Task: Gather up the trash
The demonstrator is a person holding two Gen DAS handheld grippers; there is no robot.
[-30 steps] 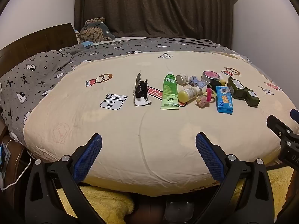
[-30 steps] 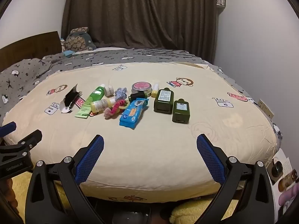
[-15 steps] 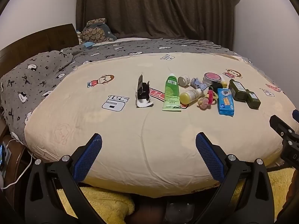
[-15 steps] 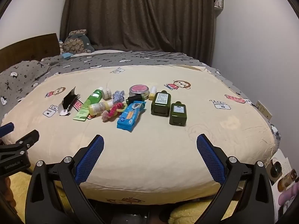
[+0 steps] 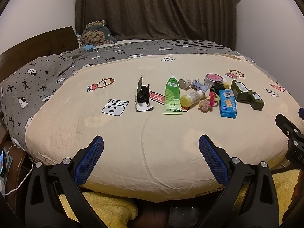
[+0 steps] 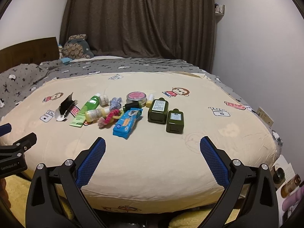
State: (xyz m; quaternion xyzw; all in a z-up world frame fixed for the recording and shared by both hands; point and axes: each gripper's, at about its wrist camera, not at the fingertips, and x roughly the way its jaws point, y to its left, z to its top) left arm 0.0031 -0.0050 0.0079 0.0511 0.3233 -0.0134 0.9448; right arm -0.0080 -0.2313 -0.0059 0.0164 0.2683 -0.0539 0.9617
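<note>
Torn black box on bed, well beyond both wide-spread, empty tongs

Each hand-held tool has two black plastic arms shaped as open triangular frames, fastened with round silver screws. The left tool and the right tool both carry bright blue fingertip pads with a fine cross-hatched grip texture. Seen from the right wrist camera, the left tool's black body bears small pale lettering reading "GenRoboLAI".
</note>
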